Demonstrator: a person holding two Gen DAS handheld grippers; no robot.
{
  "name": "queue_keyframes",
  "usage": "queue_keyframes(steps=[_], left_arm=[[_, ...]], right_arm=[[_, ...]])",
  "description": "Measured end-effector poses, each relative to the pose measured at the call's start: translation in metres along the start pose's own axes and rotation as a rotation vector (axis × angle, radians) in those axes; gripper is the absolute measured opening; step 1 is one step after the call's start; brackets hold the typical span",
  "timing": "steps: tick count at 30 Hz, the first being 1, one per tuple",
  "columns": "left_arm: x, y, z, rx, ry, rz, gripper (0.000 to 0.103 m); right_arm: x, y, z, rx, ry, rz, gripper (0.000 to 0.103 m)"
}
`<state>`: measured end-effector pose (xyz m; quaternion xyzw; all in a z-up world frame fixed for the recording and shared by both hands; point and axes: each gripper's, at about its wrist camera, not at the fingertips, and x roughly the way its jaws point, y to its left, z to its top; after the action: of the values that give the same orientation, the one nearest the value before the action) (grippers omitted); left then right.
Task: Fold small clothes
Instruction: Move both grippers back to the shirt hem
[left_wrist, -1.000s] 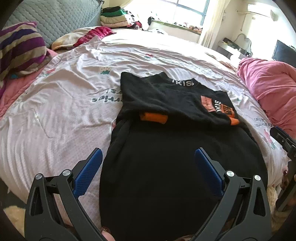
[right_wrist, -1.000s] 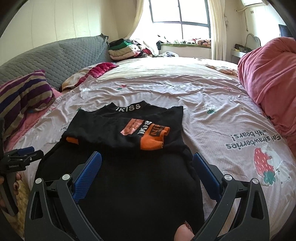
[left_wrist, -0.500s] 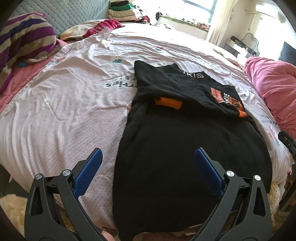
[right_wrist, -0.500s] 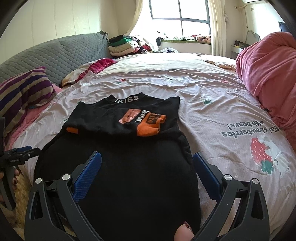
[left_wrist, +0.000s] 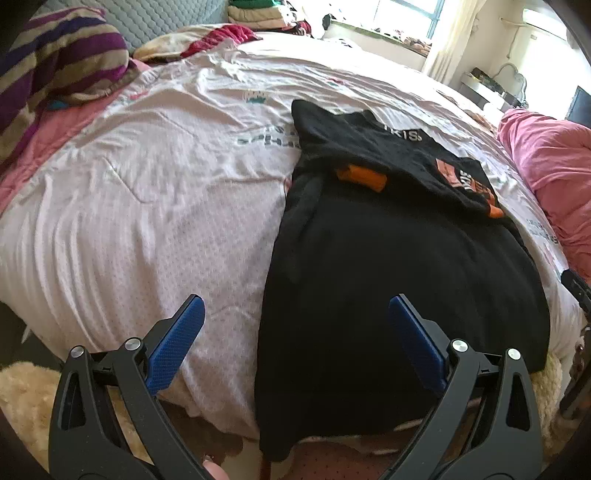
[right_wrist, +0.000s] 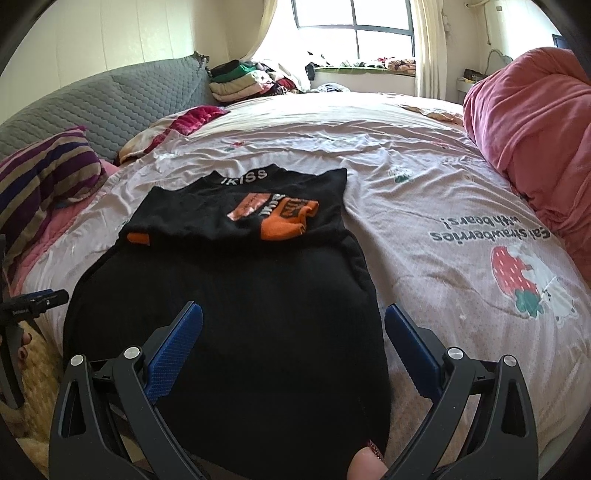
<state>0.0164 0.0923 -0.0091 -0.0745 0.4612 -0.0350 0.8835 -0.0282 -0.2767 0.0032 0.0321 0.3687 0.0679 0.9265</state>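
Garment: the black sweater (right_wrist: 229, 332) lies flat on the bed (right_wrist: 424, 206), sleeves already folded in over the chest, orange cuffs (right_wrist: 284, 227) showing near the collar.
Long axis: it runs straight away from you, collar at the far end, hem (left_wrist: 332, 435) at the near end, draped over the bed's edge.
Direction from tongs: the hem sits directly ahead of and just below both pairs; everything else of the sweater lies further forward.
Left tongs (left_wrist: 295, 350): spread wide, holding nothing; they straddle the sweater's left edge, one pad over the bare sheet, the other over black cloth.
Right tongs (right_wrist: 293, 350): also spread wide and empty; they straddle the sweater's right edge, with the left pad over the black cloth and the right pad over pink sheet.
Nearer hand: neither clearly; each is near its own hem corner, so you likely take both at once.
Next move, as a judgement: pinch the two hem corners and carry them forward along the axis towards the collar.
Risk: the overhanging hem may slip floorward if you catch only one layer.
Surroundings: a pink duvet (right_wrist: 528, 122) to your right and a striped pillow (left_wrist: 55, 62) to your left, both well apart from the sweater.
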Motion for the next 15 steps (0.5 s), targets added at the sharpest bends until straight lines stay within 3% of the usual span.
queue_keyframes(steps=[11,15], left_arm=[[-0.012,0.018,-0.029,-0.021,0.041,-0.083,0.093],[-0.018,0.023,-0.040,-0.028,0.048,-0.105,0.081]], right_arm=[[-0.006,-0.007,-0.023,0.016,0.041,-0.011,0.098],[-0.007,-0.009,-0.029,0.030,0.047,-0.010,0.098]])
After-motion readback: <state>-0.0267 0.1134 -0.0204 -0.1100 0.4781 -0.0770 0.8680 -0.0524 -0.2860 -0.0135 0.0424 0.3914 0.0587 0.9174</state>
